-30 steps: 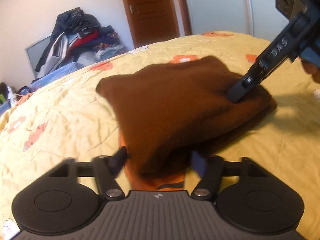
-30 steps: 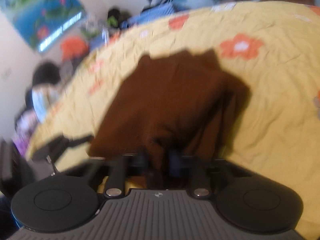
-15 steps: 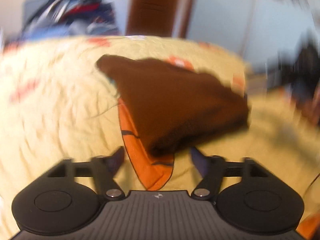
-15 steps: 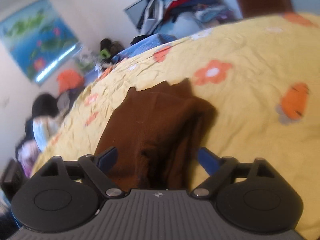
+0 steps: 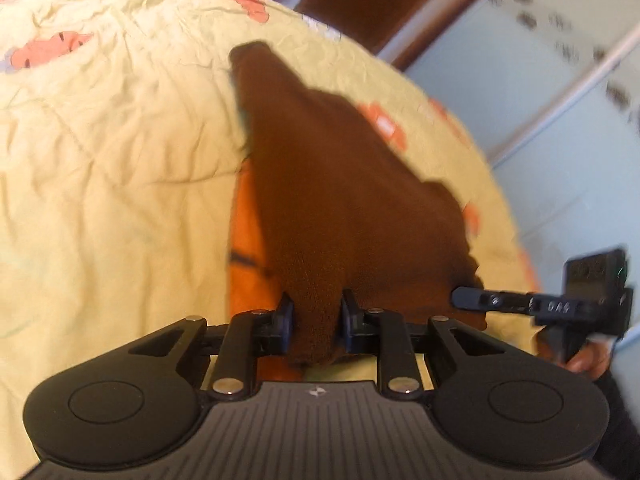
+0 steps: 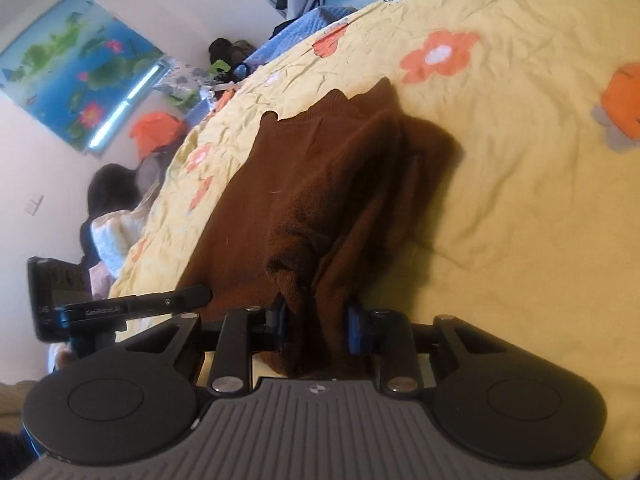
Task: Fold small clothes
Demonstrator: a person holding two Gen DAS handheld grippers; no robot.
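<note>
brown garment (image 5: pixel 340 184) on yellow bedspread (image 5: pixel 112 152), near edge pinched in left tool (image 5: pixel 316 316) & right tool (image 6: pixel 316 320)

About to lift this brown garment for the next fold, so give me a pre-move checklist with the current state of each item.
1. Left gripper shut on the brown garment: ok, cloth bunched between its fingers.
2. Right gripper shut on the same garment: ok, a thick fold sits between its fingers.
3. Both grips on the near edge: ok, the right gripper shows beside the left one.
4. All layers caught: cannot tell, the underside is hidden.
5. Garment lying flat: not ok, ridges and loose folds run along it in the right wrist view.
6. Yellow bedspread free of the grips: cannot tell.
</note>
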